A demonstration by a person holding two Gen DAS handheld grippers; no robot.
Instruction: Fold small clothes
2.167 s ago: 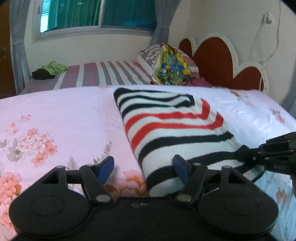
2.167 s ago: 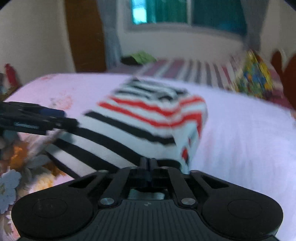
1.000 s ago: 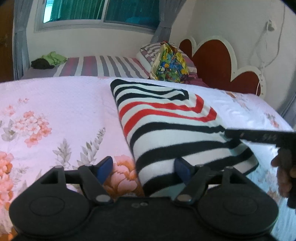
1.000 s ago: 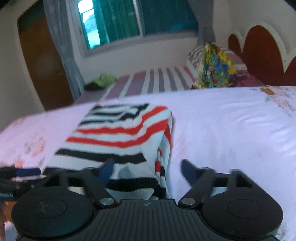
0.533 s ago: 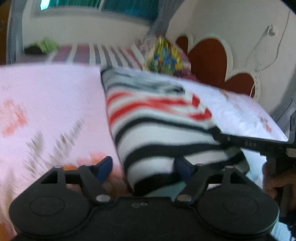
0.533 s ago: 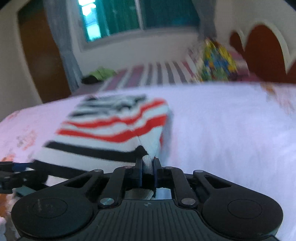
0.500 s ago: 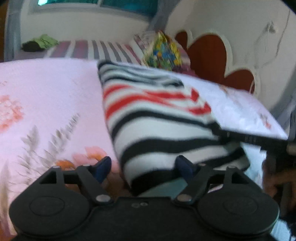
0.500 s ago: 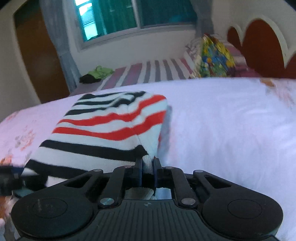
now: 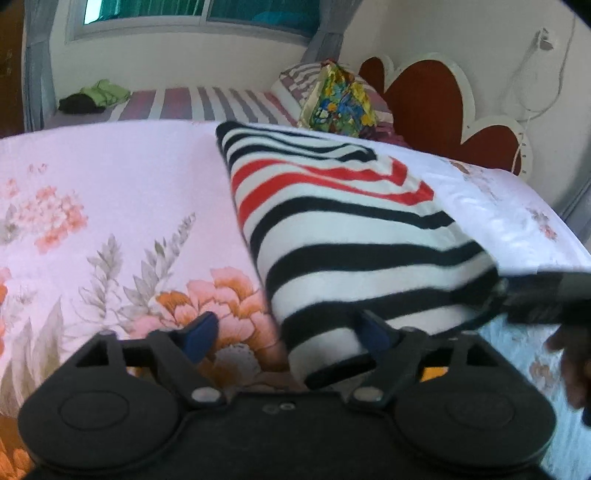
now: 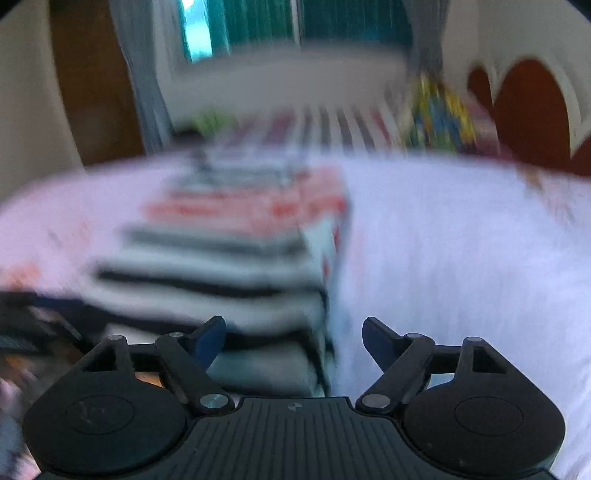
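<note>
Striped knit garment, black, white and red, lies folded into a long strip on the floral bedsheet; left gripper has its jaws spread wide around the near left corner, likely lining up a pinch for the next fold; right gripper also gapes apart at the near right edge, holding nothing; right view is blurred.

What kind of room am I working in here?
Most likely a bedroom: a floral bedsheet under the striped garment, a scalloped headboard, and a second striped bed by the curtained window.
</note>
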